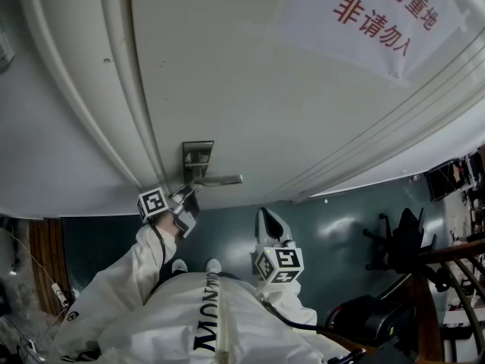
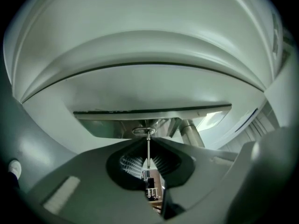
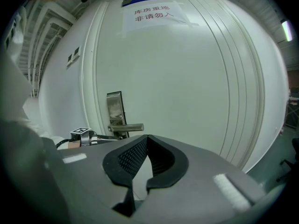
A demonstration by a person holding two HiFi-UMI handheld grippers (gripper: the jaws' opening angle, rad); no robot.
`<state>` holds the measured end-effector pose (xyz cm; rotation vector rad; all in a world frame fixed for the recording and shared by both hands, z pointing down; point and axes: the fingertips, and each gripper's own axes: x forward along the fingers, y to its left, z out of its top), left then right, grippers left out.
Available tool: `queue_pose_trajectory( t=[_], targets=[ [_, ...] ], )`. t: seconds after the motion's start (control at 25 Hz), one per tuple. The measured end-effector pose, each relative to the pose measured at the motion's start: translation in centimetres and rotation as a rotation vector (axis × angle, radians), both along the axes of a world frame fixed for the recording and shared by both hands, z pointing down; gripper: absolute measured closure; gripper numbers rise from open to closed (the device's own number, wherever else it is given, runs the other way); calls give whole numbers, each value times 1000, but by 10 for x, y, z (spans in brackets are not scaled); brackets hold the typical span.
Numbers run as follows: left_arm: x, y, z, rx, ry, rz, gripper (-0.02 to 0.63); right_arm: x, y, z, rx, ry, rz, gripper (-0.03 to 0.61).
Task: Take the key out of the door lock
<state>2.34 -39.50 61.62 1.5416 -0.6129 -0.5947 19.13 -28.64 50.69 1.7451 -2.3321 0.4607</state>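
Note:
A metal lock plate (image 1: 197, 158) with a lever handle (image 1: 220, 180) sits on the white door (image 1: 250, 74). My left gripper (image 1: 187, 196) is up against the plate just under the handle. In the left gripper view its jaws (image 2: 148, 140) are shut on the thin metal key (image 2: 148, 150), seen edge-on, with a small ring (image 2: 144, 131) at the lock plate (image 2: 154, 120). The key itself is hidden in the head view. My right gripper (image 1: 270, 226) hangs back from the door, its jaws (image 3: 147, 137) shut with nothing between them, facing the plate (image 3: 114, 108) and handle (image 3: 128, 127).
A paper notice with red characters (image 1: 364, 17) is taped high on the door. A dark green floor (image 1: 341, 226) lies below, with black chairs and wooden furniture (image 1: 405, 249) at the right. The person's white sleeve (image 1: 121, 279) runs up to the left gripper.

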Motion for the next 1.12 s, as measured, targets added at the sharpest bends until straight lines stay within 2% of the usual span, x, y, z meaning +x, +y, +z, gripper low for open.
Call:
queue_pose_trajectory(
  t=[0.28, 0.44, 0.64, 1.12],
  targets=[
    [0, 2, 0, 3, 3, -29, 592, -14, 3, 3, 0, -20, -49, 577],
    [6, 24, 3, 19, -4, -6, 592, -15, 7, 4, 0, -28, -59, 577],
    [14, 55, 14, -6, -15, 1, 592, -14, 12, 6, -4, -41, -72, 577],
    [24, 78, 0, 46, -63, 38, 592, -14, 15, 7, 0, -59, -94, 578]
  ],
)
